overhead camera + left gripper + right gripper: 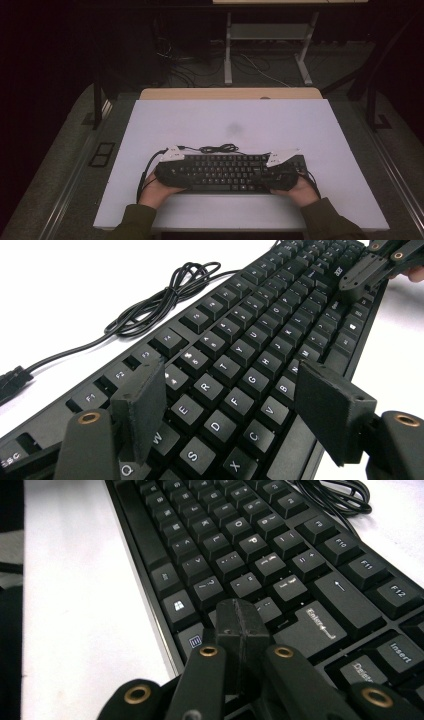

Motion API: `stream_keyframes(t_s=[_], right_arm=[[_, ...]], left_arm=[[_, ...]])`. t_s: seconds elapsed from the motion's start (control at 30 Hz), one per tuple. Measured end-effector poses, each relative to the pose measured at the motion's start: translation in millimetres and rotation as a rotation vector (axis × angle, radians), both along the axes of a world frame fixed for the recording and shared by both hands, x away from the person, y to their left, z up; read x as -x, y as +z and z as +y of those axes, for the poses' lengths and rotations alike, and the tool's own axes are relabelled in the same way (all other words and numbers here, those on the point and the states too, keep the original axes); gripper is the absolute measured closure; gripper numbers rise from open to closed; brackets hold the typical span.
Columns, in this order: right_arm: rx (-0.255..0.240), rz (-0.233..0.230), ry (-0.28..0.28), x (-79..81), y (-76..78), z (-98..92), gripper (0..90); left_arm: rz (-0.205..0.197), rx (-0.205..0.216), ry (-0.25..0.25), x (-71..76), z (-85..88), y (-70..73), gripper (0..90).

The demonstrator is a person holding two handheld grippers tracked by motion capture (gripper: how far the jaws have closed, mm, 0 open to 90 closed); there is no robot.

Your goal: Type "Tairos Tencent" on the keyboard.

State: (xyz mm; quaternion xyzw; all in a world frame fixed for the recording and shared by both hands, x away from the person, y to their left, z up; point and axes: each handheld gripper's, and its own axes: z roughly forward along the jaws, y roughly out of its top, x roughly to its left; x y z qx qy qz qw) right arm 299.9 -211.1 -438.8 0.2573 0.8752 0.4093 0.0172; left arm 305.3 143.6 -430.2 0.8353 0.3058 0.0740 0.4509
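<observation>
Table [150, 125] with white top carries the black keyboard [227, 172] near its front edge, the keyboard's coiled cable [217, 148] just behind it. Left gripper [227, 405] hangs over the keyboard's left end, jaws spread apart and clamping nothing (letter keys visible between them). Right gripper [243, 625] sits at the keyboard's right end, jaws pressed together, empty, tip near the Enter key.

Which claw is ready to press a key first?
Right. The right gripper is shut to one tip just above the keyboard; the left gripper is open, its jaws straddling several keys.

Coiled cable [218, 148] just behind keyboard [225, 172]
</observation>
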Motion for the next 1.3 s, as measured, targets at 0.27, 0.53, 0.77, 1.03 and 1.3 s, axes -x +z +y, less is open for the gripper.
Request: stream_keyframes(t_s=[0.27,0.53,0.77,1.03,1.3], right_arm=[[-0.066,-0.007,-0.009,-1.4,6.3,-4.4,84.2],[-0.101,-0.013,-0.036,-6.5,10.5,-1.9,60.6],[-0.142,-0.019,-0.066,-12.4,13.2,6.3,39.5],[-0.165,-0.027,-0.077,-18.9,13.7,18.3,31.7],[-0.185,-0.041,-0.099,-27.5,13.5,29.0,28.4]], left_arm=[[0.006,0.002,0.0,1.1,0.7,-1.1,27.6],[0.003,-0.003,0.004,0.5,1.2,-1.6,27.1],[0.003,-0.004,0.009,-0.1,1.8,-1.6,27.3],[-0.002,-0.003,0.029,-1.4,3.4,-1.1,31.7],[-0.022,-0.005,0.043,-3.2,5.5,0.0,42.8]])
